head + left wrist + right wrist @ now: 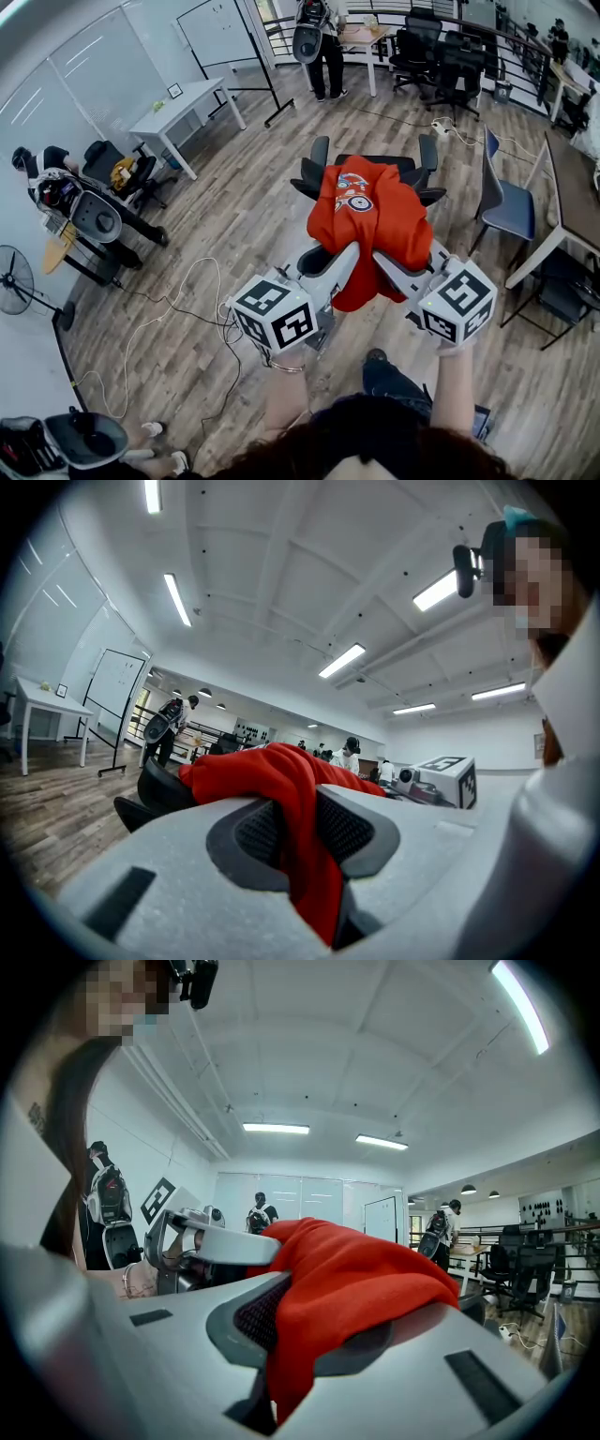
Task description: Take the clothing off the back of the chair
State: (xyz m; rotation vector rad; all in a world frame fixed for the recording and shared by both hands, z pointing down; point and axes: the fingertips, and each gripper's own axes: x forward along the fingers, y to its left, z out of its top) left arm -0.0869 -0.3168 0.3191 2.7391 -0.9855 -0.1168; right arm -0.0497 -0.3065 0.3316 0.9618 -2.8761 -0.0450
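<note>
An orange-red garment (373, 223) with a round printed emblem hangs lifted in front of a black office chair (321, 161); whether it still touches the chair's back I cannot tell. My left gripper (351, 255) is shut on the garment's left side, where red cloth (302, 841) is pinched between its dark pads. My right gripper (383, 261) is shut on the right side, and cloth (337, 1293) drapes over its jaws. Both grippers point level, close together under the bunched garment. The chair's back is mostly hidden behind the cloth.
A blue chair (504, 204) and a dark table (574, 197) stand at the right. At the left are a white desk (180, 105), a fan (17, 279) and seated people. Cables (178, 319) trail over the wood floor. Another person (321, 37) stands at the back.
</note>
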